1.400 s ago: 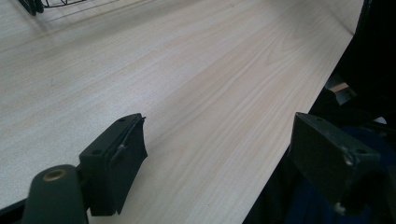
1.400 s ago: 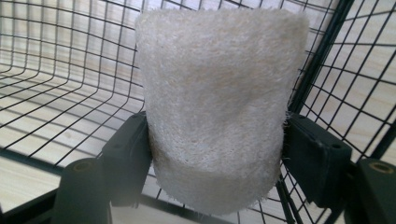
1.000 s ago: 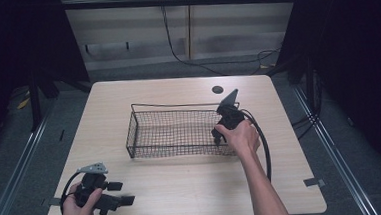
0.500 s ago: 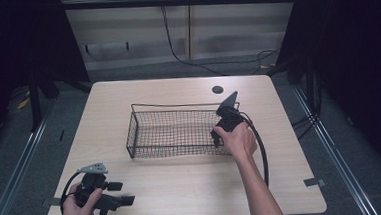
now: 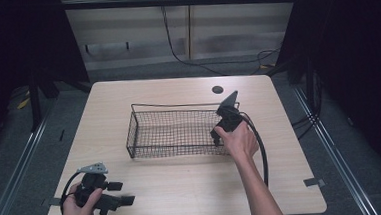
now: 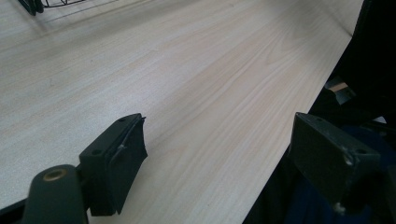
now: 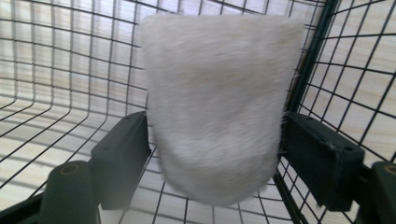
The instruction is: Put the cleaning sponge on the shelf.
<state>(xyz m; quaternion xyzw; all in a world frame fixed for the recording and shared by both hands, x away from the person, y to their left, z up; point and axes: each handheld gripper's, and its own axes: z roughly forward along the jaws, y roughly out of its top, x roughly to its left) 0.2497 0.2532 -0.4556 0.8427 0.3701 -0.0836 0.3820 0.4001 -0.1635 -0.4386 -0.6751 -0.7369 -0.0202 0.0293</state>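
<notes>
At right end of black wire mesh basket (image 5: 175, 133), fuzzy cream pad (image 7: 215, 102) clamped between right gripper (image 7: 215, 163) jaws; left gripper (image 6: 224, 163) agape near left.

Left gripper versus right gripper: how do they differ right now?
The left gripper stands open with nothing between its jaws, while the right gripper has a pale furry piece between its jaws. The left sits low at the table's near edge; the right reaches into the wire basket. Both are hand-held, with black jaws.

A lab: bare wooden table (image 5: 183, 188), black curtains (image 5: 355, 52), trailing cables (image 5: 185, 52).
</notes>
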